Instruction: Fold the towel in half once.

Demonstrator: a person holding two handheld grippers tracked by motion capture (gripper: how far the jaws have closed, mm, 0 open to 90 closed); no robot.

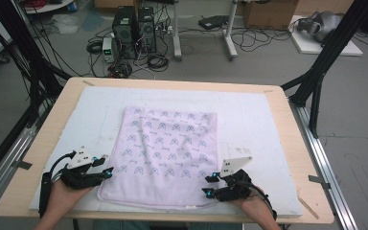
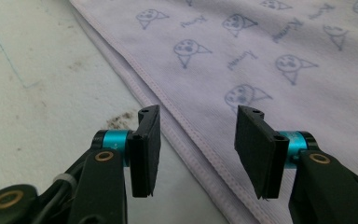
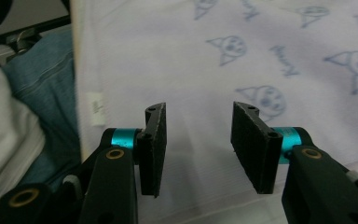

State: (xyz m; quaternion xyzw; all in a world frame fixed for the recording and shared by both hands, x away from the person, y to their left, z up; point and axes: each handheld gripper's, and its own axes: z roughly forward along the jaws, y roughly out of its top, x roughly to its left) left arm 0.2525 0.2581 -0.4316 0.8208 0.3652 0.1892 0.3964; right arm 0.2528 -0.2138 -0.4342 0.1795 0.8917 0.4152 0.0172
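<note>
A pale pink towel printed with small blue cat faces lies flat on the white mat, its near edge along the table's front. My left gripper is at the towel's near left corner, open, its jaws straddling the stitched hem. My right gripper hovers open over the near right corner, with printed cloth between and beyond its jaws. A small white label sits on the towel's edge. Neither gripper holds anything.
The mat covers a wooden table. Black frame posts stand at both back sides. On the floor behind are computer towers and cables. The person's blue trousers show past the table's front edge.
</note>
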